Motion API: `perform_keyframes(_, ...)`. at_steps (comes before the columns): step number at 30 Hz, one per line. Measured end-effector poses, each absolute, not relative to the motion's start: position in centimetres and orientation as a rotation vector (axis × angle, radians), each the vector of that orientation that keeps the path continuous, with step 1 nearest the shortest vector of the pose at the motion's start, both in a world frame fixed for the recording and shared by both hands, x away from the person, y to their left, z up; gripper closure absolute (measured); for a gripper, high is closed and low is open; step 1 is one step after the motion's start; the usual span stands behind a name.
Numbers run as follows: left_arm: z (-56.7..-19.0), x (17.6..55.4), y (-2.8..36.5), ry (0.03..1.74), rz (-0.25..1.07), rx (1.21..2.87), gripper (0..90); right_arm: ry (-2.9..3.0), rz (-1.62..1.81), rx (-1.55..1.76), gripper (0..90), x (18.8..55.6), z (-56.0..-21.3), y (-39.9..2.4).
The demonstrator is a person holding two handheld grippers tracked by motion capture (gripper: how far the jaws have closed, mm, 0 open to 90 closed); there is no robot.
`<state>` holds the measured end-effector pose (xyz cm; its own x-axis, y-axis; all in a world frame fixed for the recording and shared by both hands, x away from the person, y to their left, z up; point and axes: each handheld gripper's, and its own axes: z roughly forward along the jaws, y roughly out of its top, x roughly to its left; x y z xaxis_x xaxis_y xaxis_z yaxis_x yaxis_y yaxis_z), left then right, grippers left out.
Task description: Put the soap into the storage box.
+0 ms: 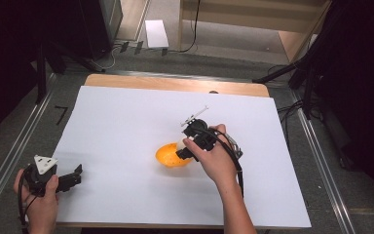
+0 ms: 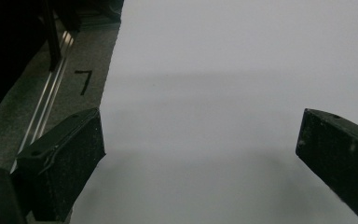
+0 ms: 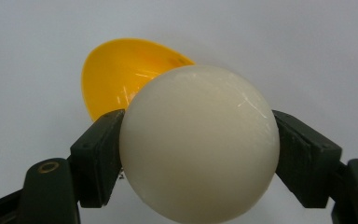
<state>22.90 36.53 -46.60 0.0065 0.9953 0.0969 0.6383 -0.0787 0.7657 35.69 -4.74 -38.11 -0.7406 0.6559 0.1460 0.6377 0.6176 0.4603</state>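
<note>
An orange bowl sits near the middle of the white sheet. My right gripper hangs over the bowl's right rim, shut on a white ball. In the right gripper view the ball is held between both jaws, with the orange bowl just beyond and below it. My left gripper rests at the sheet's front left edge, pointing right. Its jaws stand wide apart in the left gripper view, with nothing but white sheet between them.
The white sheet covers most of the wooden table. A metal rail runs along the left side, another on the right. A black mark lies on the grey floor left of the sheet.
</note>
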Motion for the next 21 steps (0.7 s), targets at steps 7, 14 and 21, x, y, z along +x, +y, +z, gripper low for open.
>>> perform_keyframes(7, -46.6, 22.9, 36.5, 1.678, 0.89, 1.769, 1.7, 2.813, 0.746, 1.094, 24.3, 35.6, -38.6, -3.3)
perform_keyframes(14, -46.6, 22.9, 36.5, 1.677, 0.888, 1.767, 1.7, 2.8, 0.733, 1.083, 24.3, 35.5, -39.0, -2.2)
perform_keyframes(21, -46.6, 22.9, 36.6, 1.677, 0.886, 1.768, 1.7, 2.807, 0.712, 1.133, 24.2, 35.6, -39.6, -1.8)
